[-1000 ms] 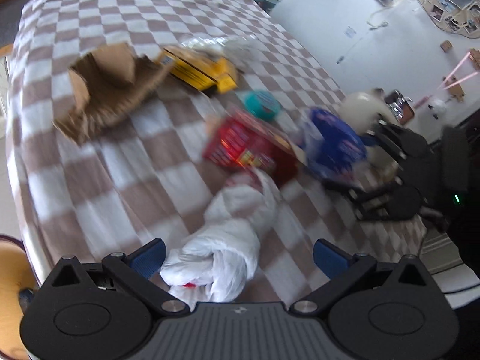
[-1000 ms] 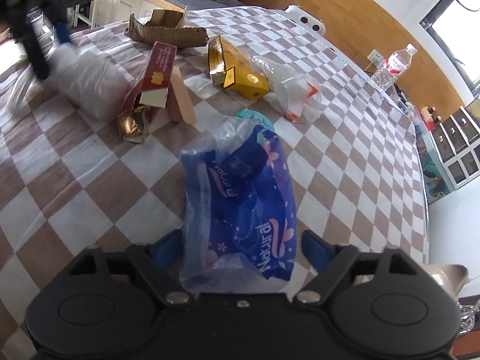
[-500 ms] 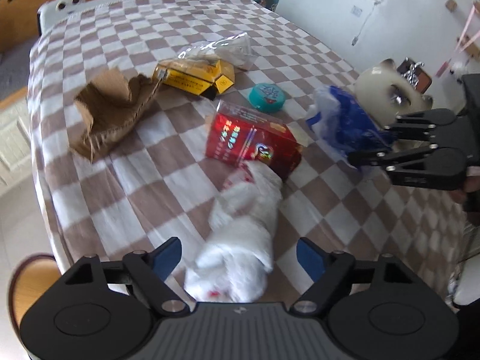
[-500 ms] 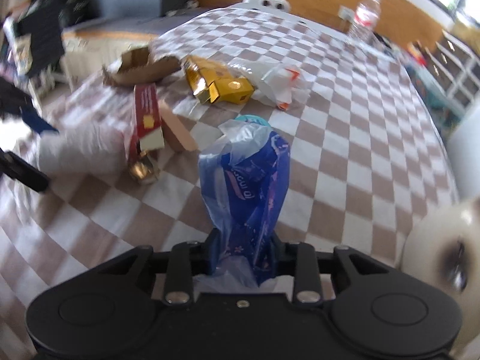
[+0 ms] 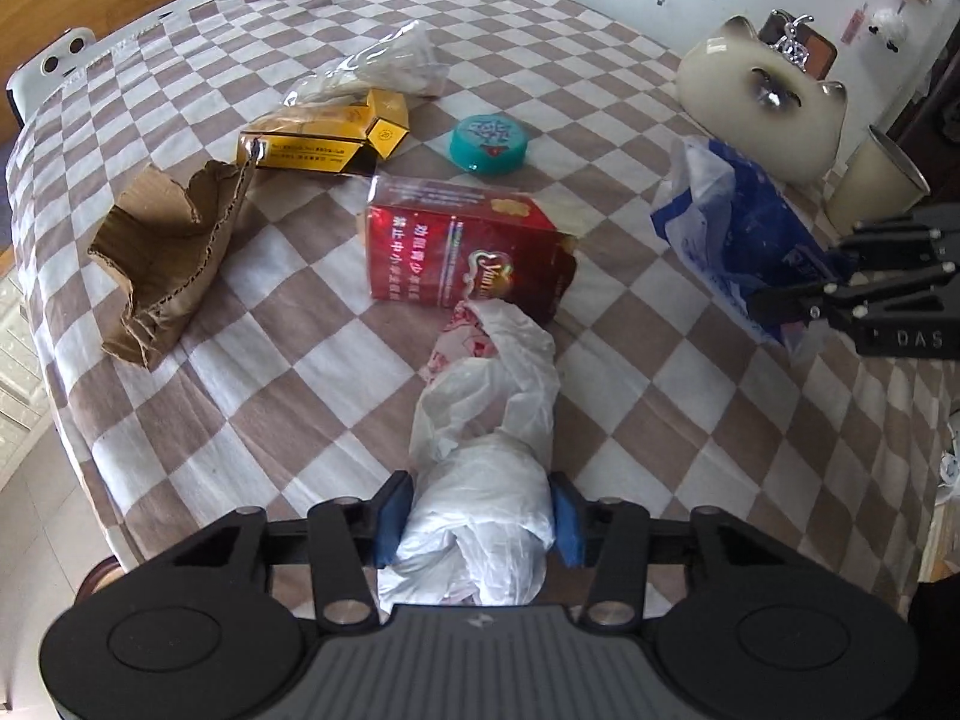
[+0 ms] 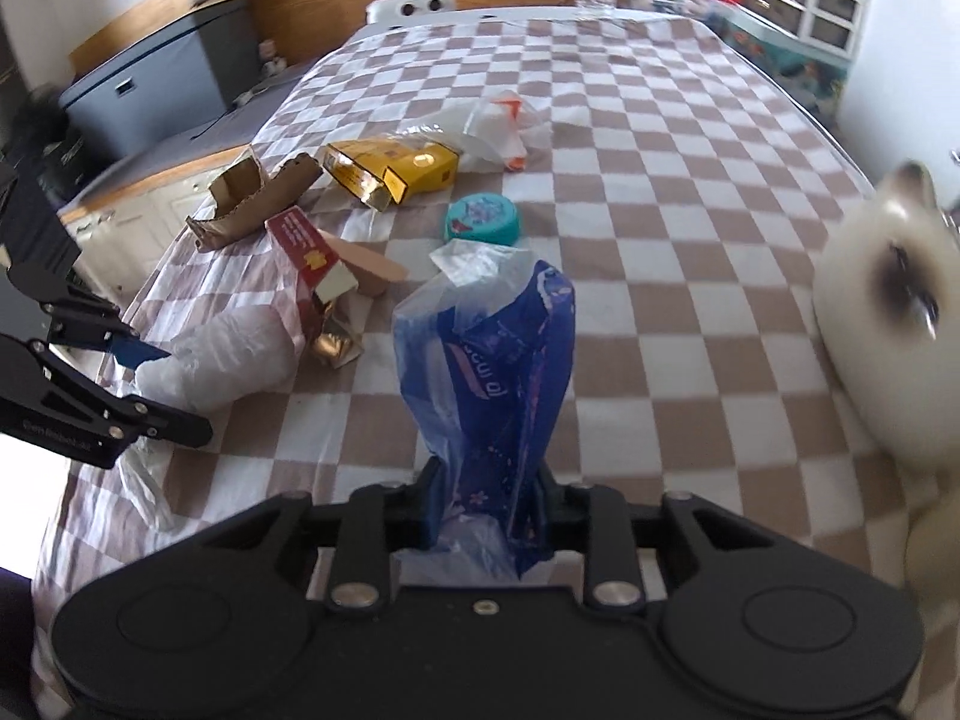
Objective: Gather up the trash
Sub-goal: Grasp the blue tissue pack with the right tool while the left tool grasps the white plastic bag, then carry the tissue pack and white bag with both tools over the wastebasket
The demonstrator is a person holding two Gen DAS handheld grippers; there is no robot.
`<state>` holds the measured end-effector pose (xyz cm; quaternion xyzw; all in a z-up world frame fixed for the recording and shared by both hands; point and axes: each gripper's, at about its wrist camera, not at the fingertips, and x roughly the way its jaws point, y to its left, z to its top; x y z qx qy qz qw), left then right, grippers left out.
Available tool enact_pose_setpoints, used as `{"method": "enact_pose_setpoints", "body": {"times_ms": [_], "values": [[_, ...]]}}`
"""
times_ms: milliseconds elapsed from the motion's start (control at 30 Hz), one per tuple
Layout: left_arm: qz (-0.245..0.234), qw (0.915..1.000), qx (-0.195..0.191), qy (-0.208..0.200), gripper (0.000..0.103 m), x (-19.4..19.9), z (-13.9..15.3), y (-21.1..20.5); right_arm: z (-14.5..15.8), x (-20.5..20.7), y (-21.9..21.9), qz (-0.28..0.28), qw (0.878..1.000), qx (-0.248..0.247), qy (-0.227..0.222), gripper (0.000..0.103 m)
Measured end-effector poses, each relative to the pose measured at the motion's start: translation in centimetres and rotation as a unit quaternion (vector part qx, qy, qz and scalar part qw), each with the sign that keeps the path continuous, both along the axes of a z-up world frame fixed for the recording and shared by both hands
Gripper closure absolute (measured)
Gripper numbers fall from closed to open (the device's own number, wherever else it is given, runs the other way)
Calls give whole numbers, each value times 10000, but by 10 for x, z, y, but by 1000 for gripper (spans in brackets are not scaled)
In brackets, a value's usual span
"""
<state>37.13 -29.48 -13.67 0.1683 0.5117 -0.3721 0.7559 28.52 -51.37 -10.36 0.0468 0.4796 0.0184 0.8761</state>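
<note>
While both my grippers clamp onto bags, the other trash lies spread over the checkered cloth.

My left gripper (image 5: 480, 516) has its blue pads pressed against both sides of a crumpled white plastic bag (image 5: 486, 438), whose far end touches a red box (image 5: 468, 258) just ahead. Beyond that box sit a teal round lid (image 5: 490, 143), a yellow carton (image 5: 327, 135) with a clear wrapper (image 5: 384, 63) behind it, and torn brown cardboard (image 5: 165, 258) off to the left. My right gripper (image 6: 487, 504) is pinched tight on a blue printed plastic bag (image 6: 492, 360), which stands up between its fingers. A cream cat-shaped ornament (image 6: 882, 312) stands to the right.
</note>
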Motion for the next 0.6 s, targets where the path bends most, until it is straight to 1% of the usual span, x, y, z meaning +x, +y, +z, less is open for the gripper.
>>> {"method": "enact_pose_setpoints", "body": {"times_ms": [100, 200, 267, 433, 600], "values": [[113, 9999, -84, -8, 54, -9, 2, 2, 1, -9, 3, -207, 9998, 74, -4, 75], [393, 9990, -151, -137, 55, -19, 8, 5, 5, -17, 7, -326, 9994, 68, -49, 76], [591, 9976, -263, -227, 55, -25, 16, 9, 9, -22, 11, -359, 9993, -16, -80, 77], [1010, 9926, -502, -461, 55, -42, 39, 20, 19, -32, 17, -411, 9990, -48, -185, 78], [1431, 9847, -711, -692, 55, -59, 62, 28, 35, -38, 25, -396, 9986, -90, -348, 79]]}}
